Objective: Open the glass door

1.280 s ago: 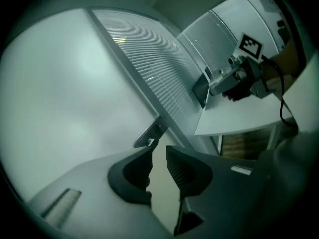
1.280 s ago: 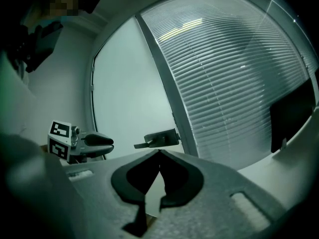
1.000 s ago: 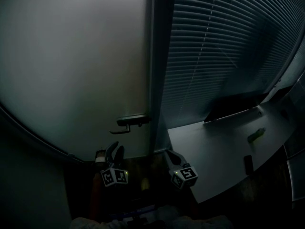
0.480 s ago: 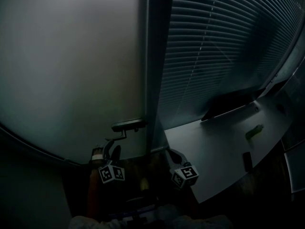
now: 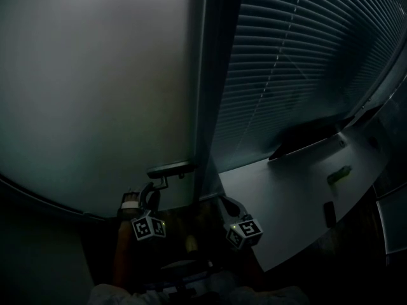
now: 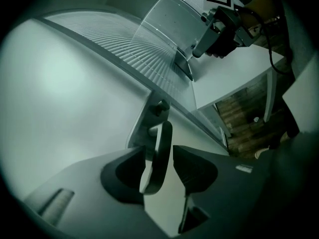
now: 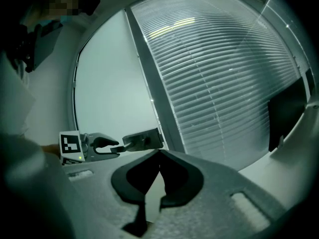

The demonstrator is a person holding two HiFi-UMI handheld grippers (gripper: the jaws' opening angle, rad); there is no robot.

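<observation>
- Left gripper point(image 6: 159, 152) holds its jaws apart, having just opened wider, with the door handle point(image 6: 160, 133) between them, unclamped.
- Right gripper point(image 7: 158, 154) hangs beside it, jaws together on nothing.
- Frosted glass door point(image 5: 95, 88) fills the left side, directly ahead of both grippers.
- Slatted blinds point(image 5: 299, 75) cover the right side.
- White desk point(image 5: 286, 196) sits below the blinds.

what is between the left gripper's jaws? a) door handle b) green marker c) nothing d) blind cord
a: the left gripper view shows the door handle standing between the jaws of the left gripper, which have just been opening and stand apart around it.
</observation>
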